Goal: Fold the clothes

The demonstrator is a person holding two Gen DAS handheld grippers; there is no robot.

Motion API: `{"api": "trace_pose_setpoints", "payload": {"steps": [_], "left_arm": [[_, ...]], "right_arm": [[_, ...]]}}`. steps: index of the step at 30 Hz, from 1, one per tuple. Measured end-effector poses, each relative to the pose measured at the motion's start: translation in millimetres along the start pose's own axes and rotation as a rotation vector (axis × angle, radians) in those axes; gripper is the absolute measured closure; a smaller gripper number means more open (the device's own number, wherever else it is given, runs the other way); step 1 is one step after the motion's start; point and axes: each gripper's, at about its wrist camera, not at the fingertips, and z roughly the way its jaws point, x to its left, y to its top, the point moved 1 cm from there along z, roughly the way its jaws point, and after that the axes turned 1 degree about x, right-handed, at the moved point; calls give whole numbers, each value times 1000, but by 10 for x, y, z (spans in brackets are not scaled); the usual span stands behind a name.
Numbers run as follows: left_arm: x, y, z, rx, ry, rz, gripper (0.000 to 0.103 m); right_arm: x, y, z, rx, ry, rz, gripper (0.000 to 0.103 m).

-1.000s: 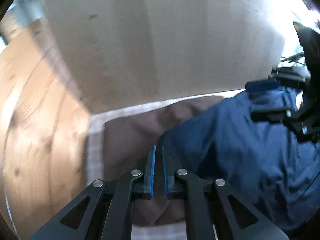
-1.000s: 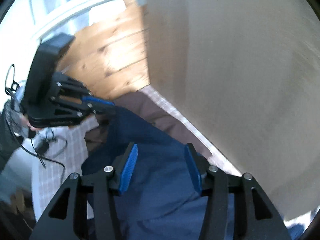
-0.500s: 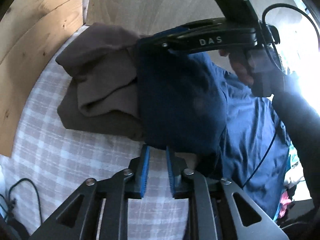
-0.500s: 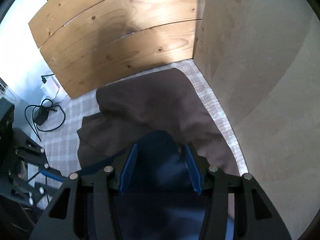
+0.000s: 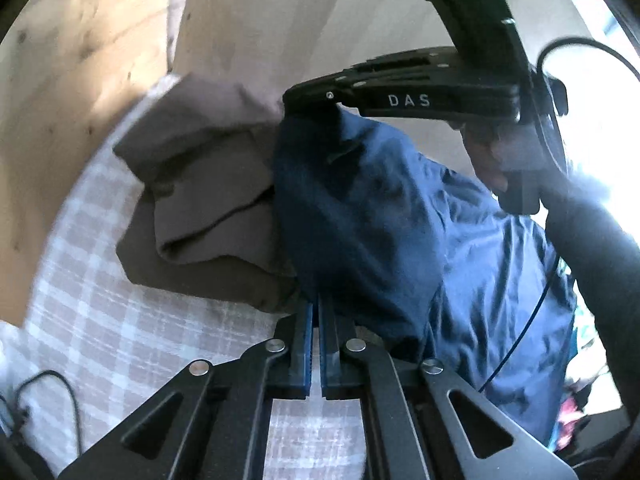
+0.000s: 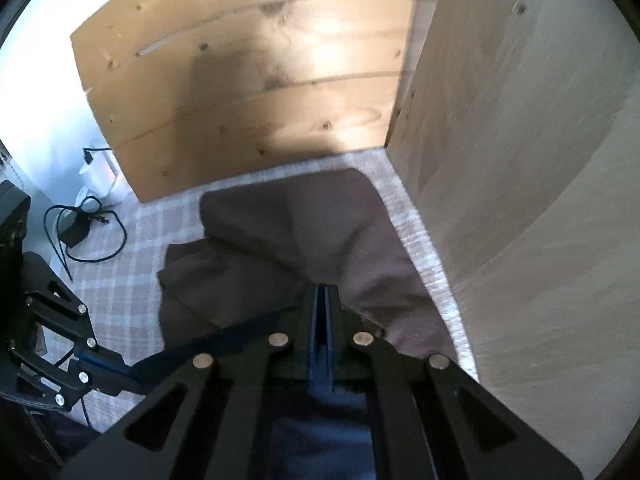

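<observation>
Garments counted at two: one navy garment (image 5: 360, 216), thin and creased, is held up above one brown garment (image 5: 208, 208), thick and loosely folded on the checked cloth surface (image 5: 100, 320). The navy edge is clamped by the left gripper (image 5: 319, 312) and right gripper (image 6: 321, 296), both pinched tight. Two wooden panels (image 6: 248, 92) are seen behind, one black cable (image 6: 80, 232) beside.

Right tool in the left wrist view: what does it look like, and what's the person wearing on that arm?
The right tool is a black, angular frame printed with white "DAS" lettering, a green light glowing on the black block above it. A thin dark cable trails down from it. The arm behind wears a dark sleeve.
</observation>
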Motion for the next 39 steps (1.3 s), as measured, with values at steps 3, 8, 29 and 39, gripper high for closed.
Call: {"api": "trace_pose_setpoints", "payload": {"steps": [3,8,29,39], "left_arm": [[-169,-3,-162,-29,6,65,102],[-524,-24,-329,-52,-35,161,102],[-1154,-814,-101,208,-126,354,100],[-583,-1411,-584,181,-18,187,97]], "right_arm": [[-47,-138,-266,-38,-31,19,99],[-125,-367,-710,-100,-82,50,100],[-570,-2304,-1613,-61,-261,460,68],[211,-2313,-1739,-149,-83,476,68]]}}
